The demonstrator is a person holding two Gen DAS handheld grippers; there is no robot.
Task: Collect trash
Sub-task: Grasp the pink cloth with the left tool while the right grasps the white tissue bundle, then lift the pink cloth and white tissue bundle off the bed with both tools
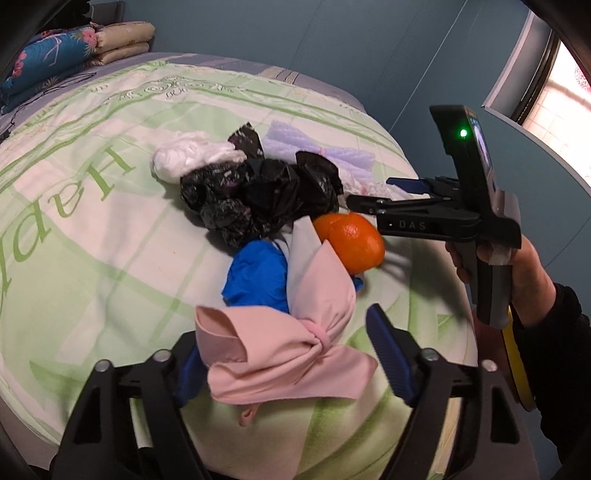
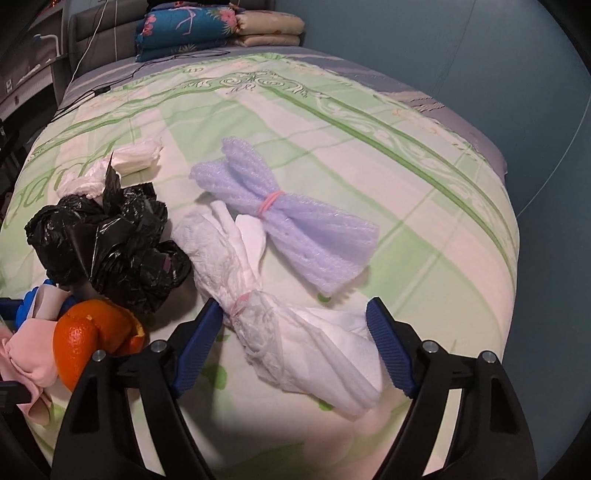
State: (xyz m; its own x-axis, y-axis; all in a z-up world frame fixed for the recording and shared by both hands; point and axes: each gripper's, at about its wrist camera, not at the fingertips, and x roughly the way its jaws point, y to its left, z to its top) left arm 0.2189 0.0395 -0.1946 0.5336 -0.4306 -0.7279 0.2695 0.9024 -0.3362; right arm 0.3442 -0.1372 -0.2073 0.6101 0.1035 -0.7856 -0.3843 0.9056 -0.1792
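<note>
Trash lies on a green and white bedspread [image 1: 92,206]. My left gripper [image 1: 284,350] is open around a pink cloth bundle [image 1: 284,354] tied with a pink band. Beyond it lie a blue glove [image 1: 258,277], an orange peel [image 1: 351,240], a crumpled black bag [image 1: 258,199] and a white wad [image 1: 184,158]. My right gripper [image 2: 295,339] is open around a white tissue bundle [image 2: 266,314]. A lilac foam bundle [image 2: 288,229] lies just past it. The right gripper also shows in the left wrist view [image 1: 369,195], open over the pile.
Folded quilts [image 2: 221,26] sit at the head of the bed by a grey headboard [image 2: 103,26]. A black cable [image 2: 122,74] runs across the far left of the bed. A blue wall [image 1: 332,48] and a window [image 1: 561,92] are to the right.
</note>
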